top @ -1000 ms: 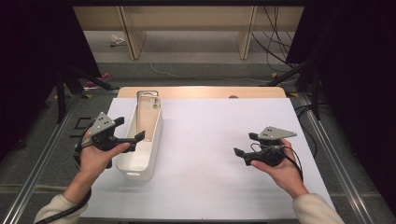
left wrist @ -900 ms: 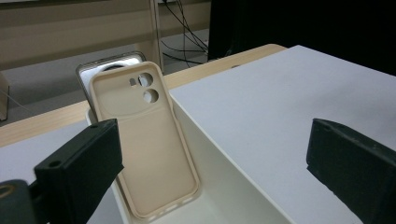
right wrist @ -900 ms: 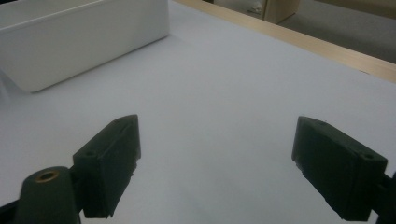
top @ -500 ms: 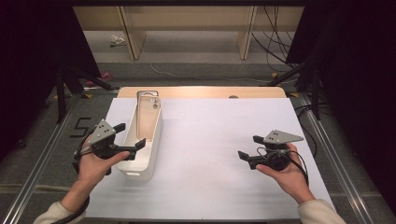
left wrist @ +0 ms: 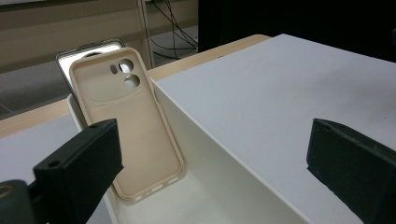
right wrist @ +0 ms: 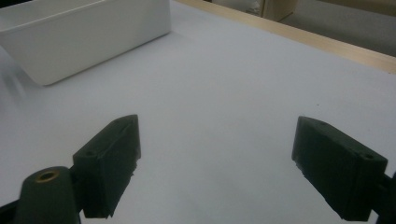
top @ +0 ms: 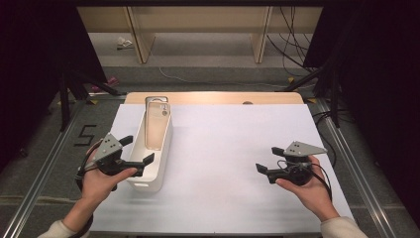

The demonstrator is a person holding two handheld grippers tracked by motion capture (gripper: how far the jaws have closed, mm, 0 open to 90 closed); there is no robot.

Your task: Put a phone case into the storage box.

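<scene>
A long white bin stands on the left of the white table top. Inside it a beige phone case leans on the far end wall, inner side up, with a dark-framed phone behind it. My left gripper hovers at the bin's near left, open, its jaws straddling the near part of the bin with nothing held. In the left gripper view the phone case and phone rise beyond the left gripper. My right gripper is open over bare table at the right, far from the bin.
The bin lies far ahead of the right gripper. A wooden table edge runs along the back. Beyond it, on the floor, are cables and wooden legs. Dark stands flank both sides.
Both hands have drawn back slightly toward the near edge. The right gripper has also drifted a little to the right. Both stay open; the bin and case have not moved.
</scene>
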